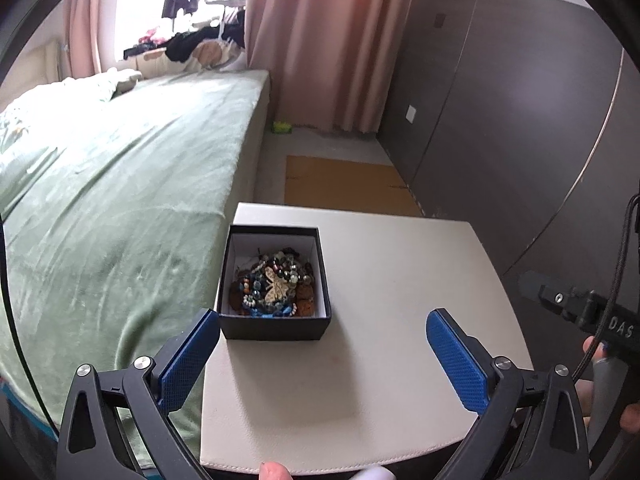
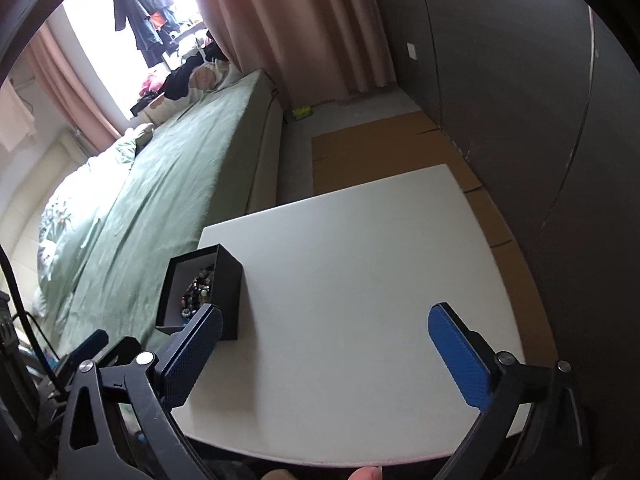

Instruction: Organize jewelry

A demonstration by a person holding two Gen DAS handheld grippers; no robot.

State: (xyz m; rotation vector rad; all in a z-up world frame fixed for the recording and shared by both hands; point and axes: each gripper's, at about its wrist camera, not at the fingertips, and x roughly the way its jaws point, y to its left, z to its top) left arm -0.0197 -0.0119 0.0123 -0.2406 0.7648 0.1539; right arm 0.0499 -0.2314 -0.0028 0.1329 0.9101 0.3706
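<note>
A small black gift box point(image 1: 275, 284) sits lidless on the white bedside table point(image 1: 400, 280), near the edge next to the green bed point(image 1: 120, 184). It is heaped with beaded bracelets point(image 1: 272, 284), a pale dragonfly pendant point(image 1: 276, 286) on top. The left gripper point(image 1: 320, 354) hangs just short of the box, fingers spread wide and empty. The right gripper point(image 2: 326, 354) is likewise splayed and empty over bare tabletop, the box off to its left.

To lift a piece cleanly, I'd come straight down on the top strand and pinch lightly, since the tangle will likely drag neighbours along.

The right tool's black handle point(image 1: 616, 330) reads "DAS".
</note>
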